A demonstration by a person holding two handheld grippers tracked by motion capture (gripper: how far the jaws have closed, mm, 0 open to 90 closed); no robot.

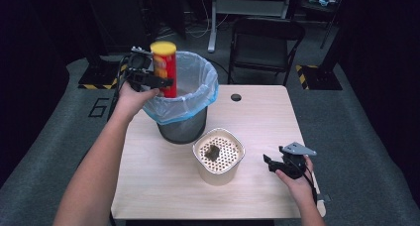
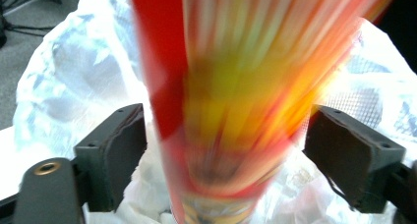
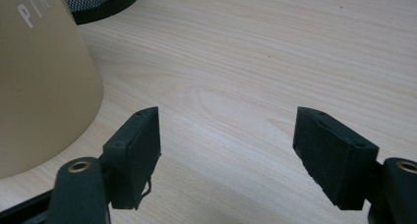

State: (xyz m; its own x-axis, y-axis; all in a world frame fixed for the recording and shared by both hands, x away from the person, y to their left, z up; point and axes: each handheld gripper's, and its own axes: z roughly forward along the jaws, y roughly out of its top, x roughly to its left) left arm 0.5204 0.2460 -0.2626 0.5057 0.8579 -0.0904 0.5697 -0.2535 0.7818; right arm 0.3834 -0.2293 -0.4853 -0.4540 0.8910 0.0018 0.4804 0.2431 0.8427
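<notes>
Nearest the person, on the wooden surface, the right gripper rests low with its jaws apart and nothing between them. Just left of it stands a cream perforated-lid container. Farther back, a black mesh wastebasket lined with a pale plastic bag sits at the surface's left rear. Over its rim, the left gripper has let go: a red chip can, yellow-lidded and upright, lies between the spread jaws, blurred, gaps on both sides.
</notes>
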